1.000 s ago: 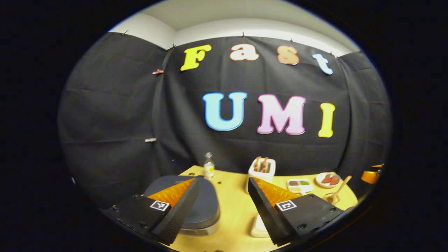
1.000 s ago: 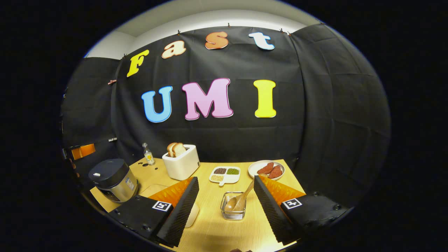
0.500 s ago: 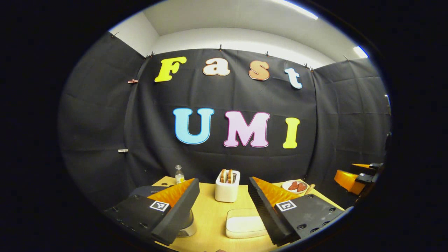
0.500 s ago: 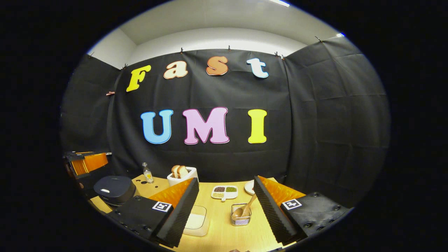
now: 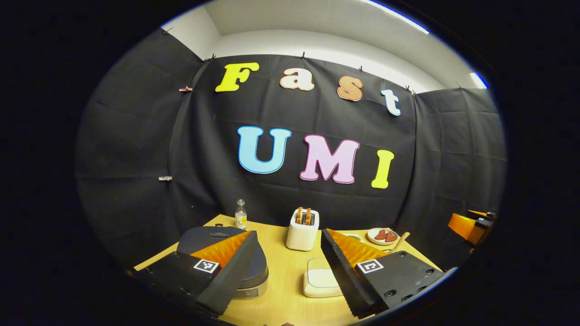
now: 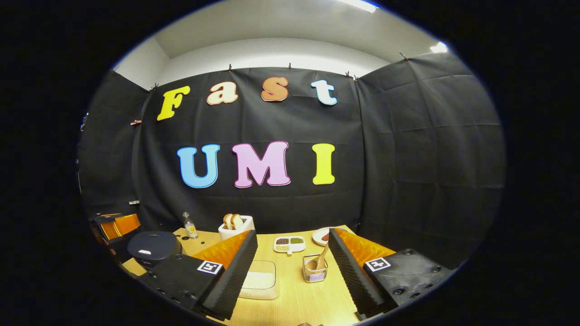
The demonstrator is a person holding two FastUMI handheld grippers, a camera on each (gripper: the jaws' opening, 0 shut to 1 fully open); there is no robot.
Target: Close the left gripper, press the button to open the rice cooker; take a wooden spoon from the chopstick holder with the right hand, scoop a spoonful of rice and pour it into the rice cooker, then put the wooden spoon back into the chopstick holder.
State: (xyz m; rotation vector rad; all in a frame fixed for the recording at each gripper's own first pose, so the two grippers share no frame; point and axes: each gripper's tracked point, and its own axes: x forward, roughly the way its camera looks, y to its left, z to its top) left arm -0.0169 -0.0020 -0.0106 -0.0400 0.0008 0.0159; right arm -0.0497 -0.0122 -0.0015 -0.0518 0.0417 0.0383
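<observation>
Left gripper (image 5: 285, 267) has swung back toward rice cooker (image 5: 226, 253), lid shut; both jaws spread, right gripper (image 6: 292, 269) empty; wooden spoon (image 6: 321, 259) apparently in holder (image 6: 314, 273); button unpressed

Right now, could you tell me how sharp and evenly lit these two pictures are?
Left gripper view: sharp, strong fisheye bending, bright ceiling strip glare at top right, rice cooker lid dim. Right gripper view: equally sharp, table well lit, rice cooker in shadow at the edge.
</observation>
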